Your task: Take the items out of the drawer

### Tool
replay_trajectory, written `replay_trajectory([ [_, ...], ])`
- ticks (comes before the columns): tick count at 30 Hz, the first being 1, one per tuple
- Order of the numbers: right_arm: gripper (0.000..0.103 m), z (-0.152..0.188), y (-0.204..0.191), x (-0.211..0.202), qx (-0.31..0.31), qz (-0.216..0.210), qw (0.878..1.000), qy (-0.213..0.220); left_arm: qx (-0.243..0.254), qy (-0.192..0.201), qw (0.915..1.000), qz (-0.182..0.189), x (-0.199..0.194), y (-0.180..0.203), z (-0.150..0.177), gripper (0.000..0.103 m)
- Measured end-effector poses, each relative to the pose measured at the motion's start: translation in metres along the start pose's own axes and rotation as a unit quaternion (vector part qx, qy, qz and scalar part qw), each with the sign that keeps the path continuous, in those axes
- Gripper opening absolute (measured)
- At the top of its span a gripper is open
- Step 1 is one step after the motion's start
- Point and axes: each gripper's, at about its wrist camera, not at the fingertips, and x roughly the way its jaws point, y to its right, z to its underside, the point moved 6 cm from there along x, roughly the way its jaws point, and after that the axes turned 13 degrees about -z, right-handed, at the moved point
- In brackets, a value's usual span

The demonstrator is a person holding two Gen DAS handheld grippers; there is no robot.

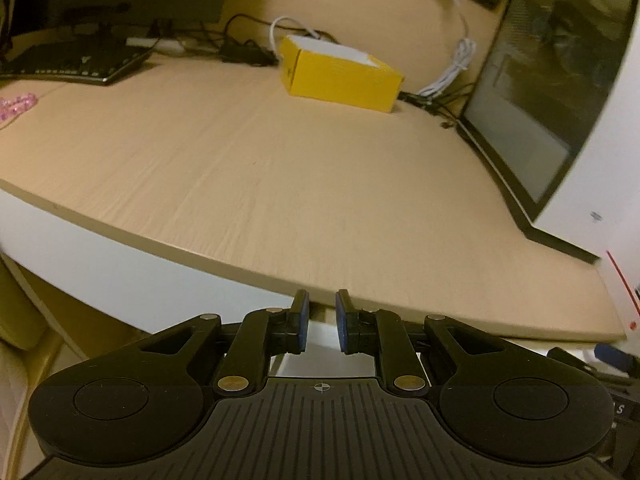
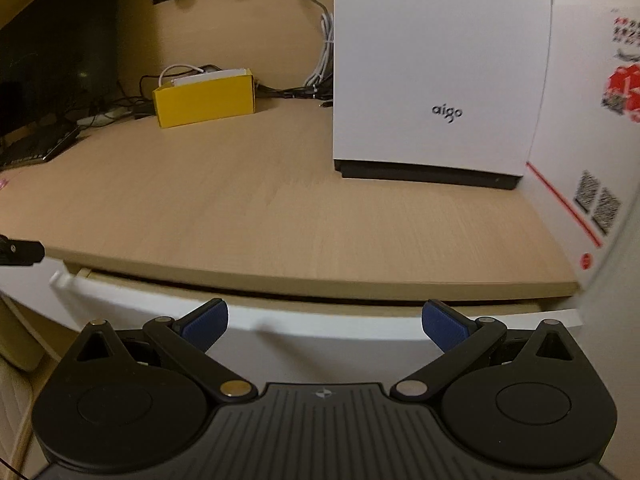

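Observation:
In the right wrist view a white drawer front (image 2: 320,322) sits just under the wooden desk edge (image 2: 320,280). It is pulled out a little, with a dark gap above it, and its inside is hidden. My right gripper (image 2: 324,314) hangs in front of it, open wide with nothing between the blue pads (image 2: 206,320). In the left wrist view my left gripper (image 1: 322,302) points at the desk edge (image 1: 240,264). Its pads (image 1: 303,320) stand a narrow gap apart and hold nothing. Below the edge I see the white front (image 1: 120,276). No drawer items are visible.
On the desk stand a yellow box (image 1: 340,76) (image 2: 204,96), a white aigo case (image 2: 432,72) with a dark side panel (image 1: 552,80), a keyboard (image 1: 80,64) and cables (image 1: 448,76). A white carton with red print (image 2: 592,140) stands at the right. A black part (image 2: 20,252) pokes in at the left edge.

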Motion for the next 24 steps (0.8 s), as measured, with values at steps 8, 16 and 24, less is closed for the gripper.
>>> replay_trajectory([
  [8,0.103,-0.005,0.002,0.03,0.028,0.027,0.999,-0.006,0.018,-0.04,0.9988,-0.022,0.024,0.003,0.005,0.016],
  [16,0.103,-0.001,0.003,0.038,0.024,0.037,0.999,-0.016,0.026,-0.05,0.9983,-0.019,0.027,0.007,0.005,0.024],
  [24,0.103,-0.001,0.003,0.037,0.026,0.04,0.999,-0.022,0.039,-0.053,0.9977,-0.016,0.027,0.009,0.006,0.026],
])
